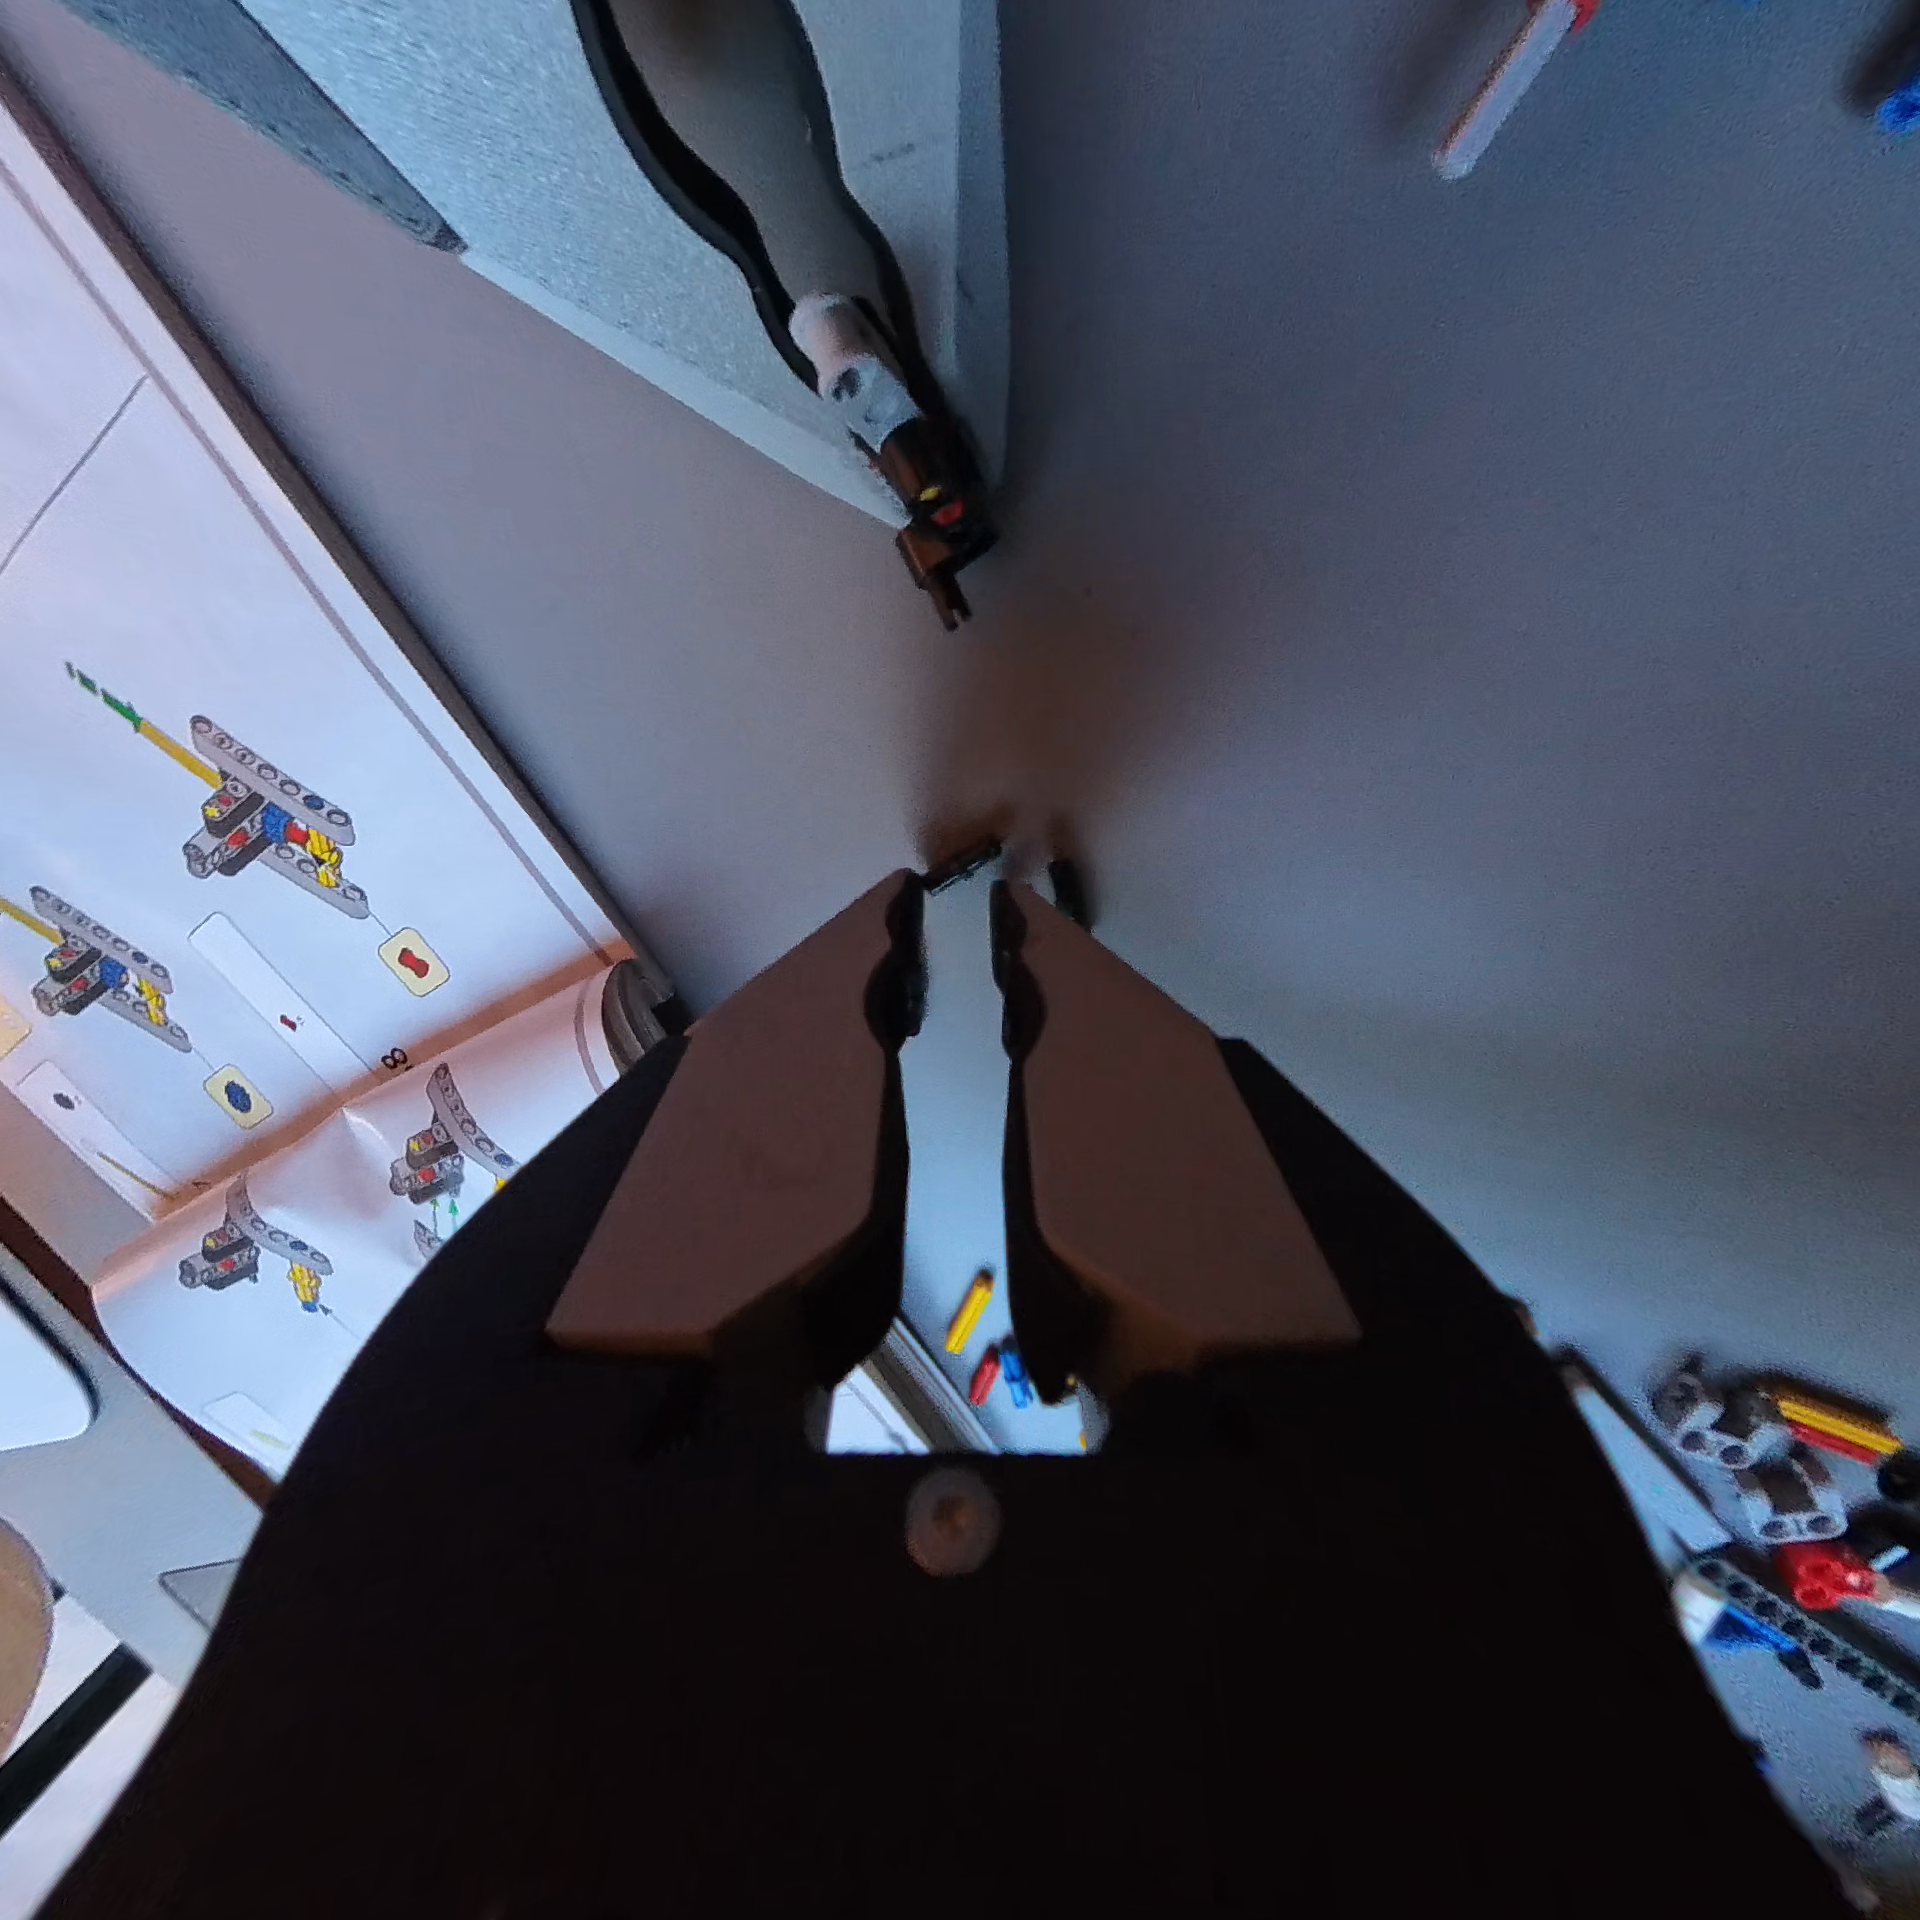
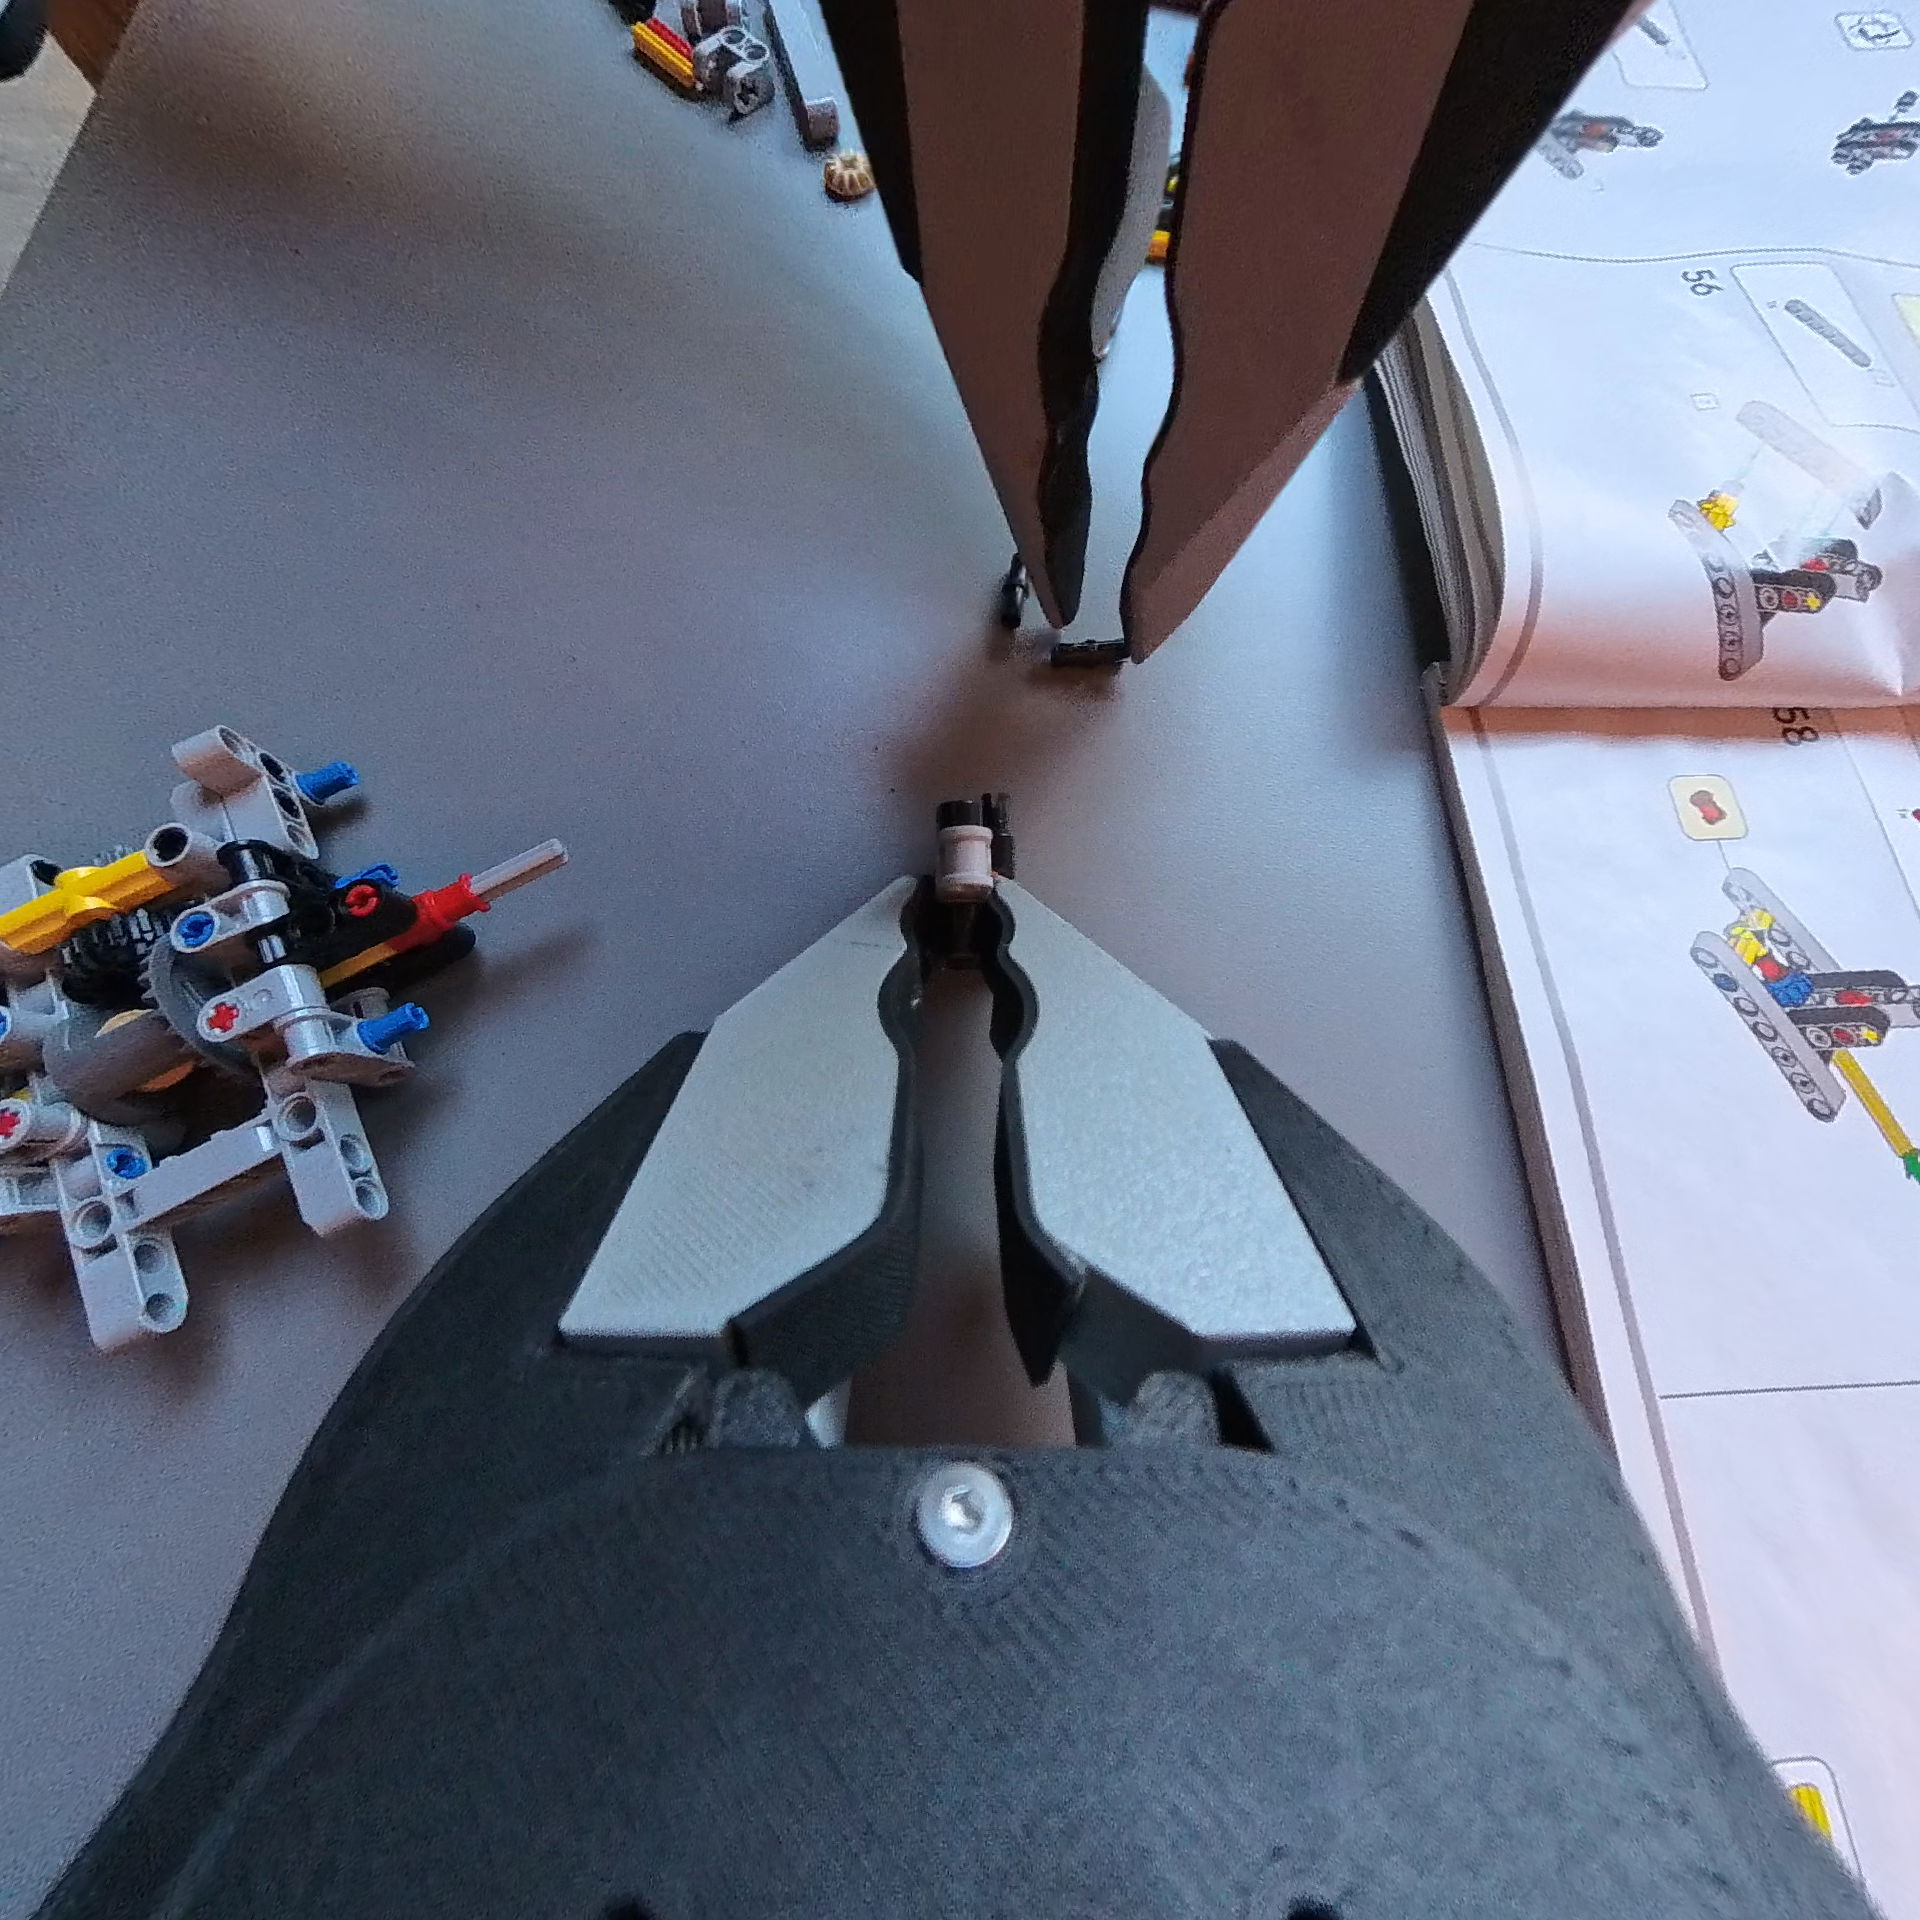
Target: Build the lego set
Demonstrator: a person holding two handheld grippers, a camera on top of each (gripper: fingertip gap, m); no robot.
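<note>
Small black plastic connector pin (image 2: 1086, 652) lying flat on your grey tabletop (image 2: 623, 468), just beyond your left gripper (image 2: 1096, 623), whose fingers stand slightly apart, holding nothing. Judged light, rigid, slick, prone to roll; pinch across its middle. Your right gripper (image 2: 961, 899) clamps a black axle with beige bush (image 2: 966, 857).

The left gripper (image 2: 1093, 634) points steeply down, fingers (image 1: 904, 956) slightly parted at the tips. Facing it, the right gripper (image 2: 961, 904) lies lower and flatter, its fingers (image 2: 1013, 935) nearly together.
</note>
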